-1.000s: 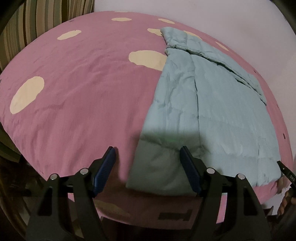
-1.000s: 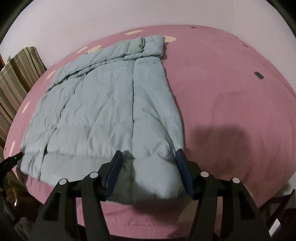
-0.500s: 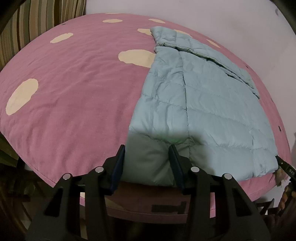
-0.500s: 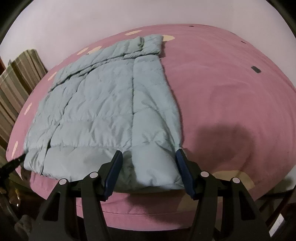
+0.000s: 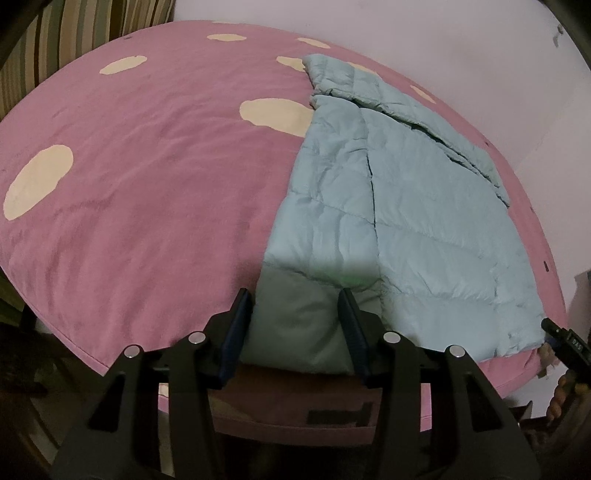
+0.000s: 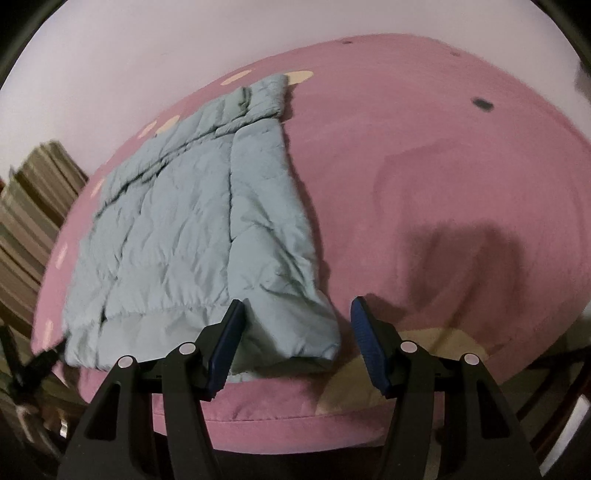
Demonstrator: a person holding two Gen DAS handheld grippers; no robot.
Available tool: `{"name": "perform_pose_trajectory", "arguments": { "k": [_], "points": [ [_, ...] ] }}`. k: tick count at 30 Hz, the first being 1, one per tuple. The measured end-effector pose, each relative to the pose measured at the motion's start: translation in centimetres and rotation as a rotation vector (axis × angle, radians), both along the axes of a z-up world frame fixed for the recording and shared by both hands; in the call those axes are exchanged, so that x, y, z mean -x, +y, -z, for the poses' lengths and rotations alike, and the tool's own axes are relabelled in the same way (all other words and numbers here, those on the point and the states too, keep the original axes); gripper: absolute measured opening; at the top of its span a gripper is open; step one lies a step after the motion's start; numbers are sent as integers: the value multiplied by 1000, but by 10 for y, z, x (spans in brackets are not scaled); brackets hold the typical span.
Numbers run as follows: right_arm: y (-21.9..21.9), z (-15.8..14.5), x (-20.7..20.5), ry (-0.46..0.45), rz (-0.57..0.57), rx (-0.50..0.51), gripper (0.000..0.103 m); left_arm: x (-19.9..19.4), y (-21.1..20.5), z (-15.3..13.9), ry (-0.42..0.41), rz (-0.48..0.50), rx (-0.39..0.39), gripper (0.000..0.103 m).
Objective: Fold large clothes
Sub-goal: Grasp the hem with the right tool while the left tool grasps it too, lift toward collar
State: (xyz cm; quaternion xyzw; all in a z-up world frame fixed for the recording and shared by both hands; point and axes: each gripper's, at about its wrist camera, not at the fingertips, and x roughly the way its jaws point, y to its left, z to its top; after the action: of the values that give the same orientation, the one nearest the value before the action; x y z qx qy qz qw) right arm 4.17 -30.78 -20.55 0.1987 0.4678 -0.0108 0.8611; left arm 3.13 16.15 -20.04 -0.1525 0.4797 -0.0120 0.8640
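Observation:
A light blue puffer jacket (image 5: 406, 221) lies spread on a pink bed cover (image 5: 147, 184) with cream spots. My left gripper (image 5: 293, 295) stands at the jacket's near left hem corner. That corner fills the gap and touches both pads, while the jaws are opening slightly. In the right wrist view the jacket (image 6: 184, 229) reaches the bed's near edge. My right gripper (image 6: 298, 302) is open over the other hem corner. The left pad lies against the fabric and the right pad stands clear of it over the pink cover (image 6: 424, 147).
The bed's front edge runs just under both grippers, with dark space below. Striped fabric (image 5: 74, 37) hangs at the far left, also visible in the right wrist view (image 6: 29, 206). A pale wall (image 5: 406, 29) backs the bed. The right gripper's tip (image 5: 554, 332) shows at the jacket's right corner.
The left jaws came much closer together around the hem corner. The right gripper slid to the right and rolled, so the corner now fills only the left part of its gap.

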Motion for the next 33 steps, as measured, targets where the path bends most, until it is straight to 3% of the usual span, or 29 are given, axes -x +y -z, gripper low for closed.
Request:
{"name": "perform_pose_trajectory", "arguments": {
  "k": [4,6,9,11,16,23,28,33],
  "points": [
    [3,7,1,25,4,-9,59,0,-7,-1,-3,25,-10,55],
    [12,6,1,22,-17,21,50,1,-11,-1,-8,35,-14,55],
    [19,8,0,22,-39,24,33,1,-10,0,-9,36,-5,38],
    [22,10,-2,23,-55,-2,20,0,-9,0,-10,40,12,22],
    [27,7,0,8,-72,-4,7,2,-13,-6,-35,44,0,8],
    [23,-27,-7,-96,-65,-105,5,-6,-10,-52,-166,18,-3,5],
    [20,-57,-44,-165,-91,-147,5,-52,-13,-89,-240,33,2,5],
    [22,-71,-108,-187,-100,-130,5,-115,-21,-97,-258,56,-49,5]
  ]
}}
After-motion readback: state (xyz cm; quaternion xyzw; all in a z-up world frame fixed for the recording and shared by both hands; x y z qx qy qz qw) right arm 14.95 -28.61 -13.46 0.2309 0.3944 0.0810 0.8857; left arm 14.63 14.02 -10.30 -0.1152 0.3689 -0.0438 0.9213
